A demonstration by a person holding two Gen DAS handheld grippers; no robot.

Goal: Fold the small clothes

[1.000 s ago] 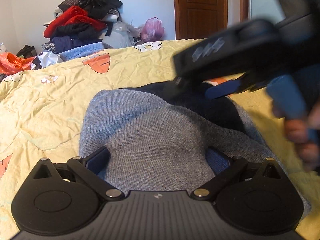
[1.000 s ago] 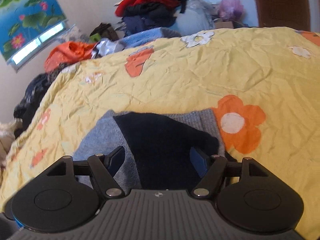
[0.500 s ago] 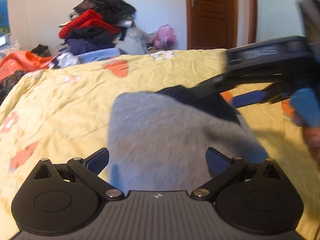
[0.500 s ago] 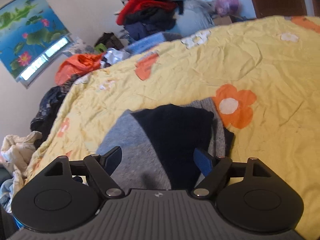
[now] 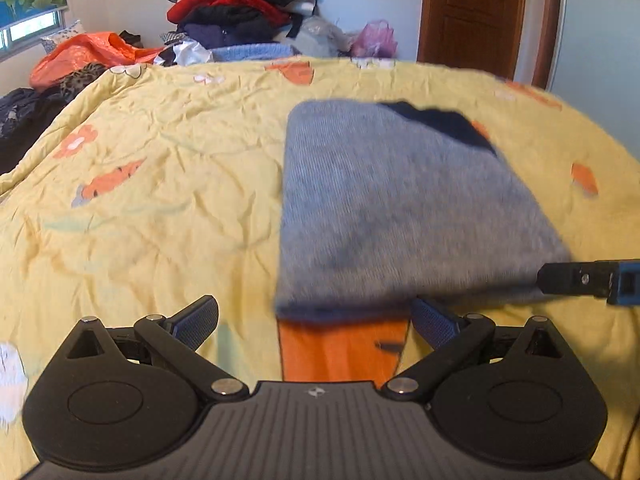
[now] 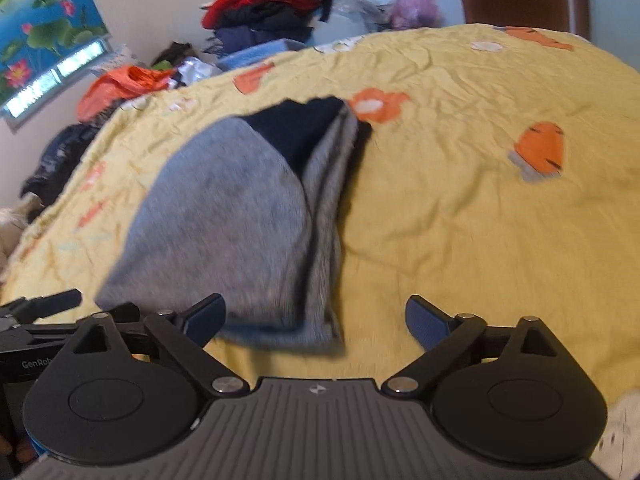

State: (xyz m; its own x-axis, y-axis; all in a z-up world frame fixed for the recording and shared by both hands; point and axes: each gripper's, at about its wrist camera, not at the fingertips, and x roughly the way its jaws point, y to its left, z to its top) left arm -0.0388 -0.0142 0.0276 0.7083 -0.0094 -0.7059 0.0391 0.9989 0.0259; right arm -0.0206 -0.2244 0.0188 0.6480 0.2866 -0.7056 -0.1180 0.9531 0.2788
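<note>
my left gripper [image 5: 314,318] hangs spread and empty just short of the folded sweater [image 5: 400,208] lying on the quilt [image 5: 160,200], my right gripper [image 6: 316,318] likewise, so i judge this fold finished and another garment next.

Black gripper [image 5: 314,318] (blue pads, silver screws).

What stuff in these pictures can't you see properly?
- Folded grey garment: blurred in both wrist views, so its type is unclear; its dark inner layer mostly covered.
- Right gripper in the left view: cut off by the edge.
- Clothes pile: too tangled to separate.
- Under the garment: quilt hidden.
</note>
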